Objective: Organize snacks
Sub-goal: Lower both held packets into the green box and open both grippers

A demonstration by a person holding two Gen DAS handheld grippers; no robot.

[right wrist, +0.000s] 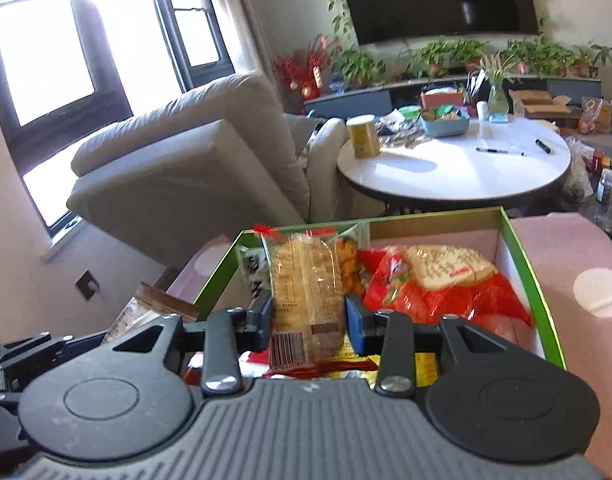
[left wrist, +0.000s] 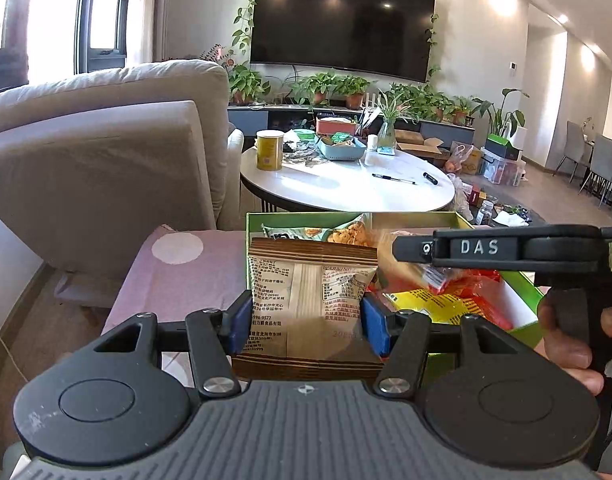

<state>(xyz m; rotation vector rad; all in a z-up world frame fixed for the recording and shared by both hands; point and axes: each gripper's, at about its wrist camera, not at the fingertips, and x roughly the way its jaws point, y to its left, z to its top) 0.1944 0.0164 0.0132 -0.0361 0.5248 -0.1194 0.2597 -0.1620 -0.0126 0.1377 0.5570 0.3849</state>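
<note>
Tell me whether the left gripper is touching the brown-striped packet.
Touching. The left wrist view shows the left gripper with both blue pads pressed against the sides of the brown-striped packet, holding it over the green box.

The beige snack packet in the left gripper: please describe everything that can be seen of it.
The beige snack packet is a flat, sealed pouch that looks like paper or matte film, with brown striped bands at its top and bottom edges. Its back faces the camera: a centre seam and small printed text. It stands upright, clamped at both sides by the blue pads of the left gripper, in front of the green box of snacks. Whether it touches the box cannot be told.
</note>
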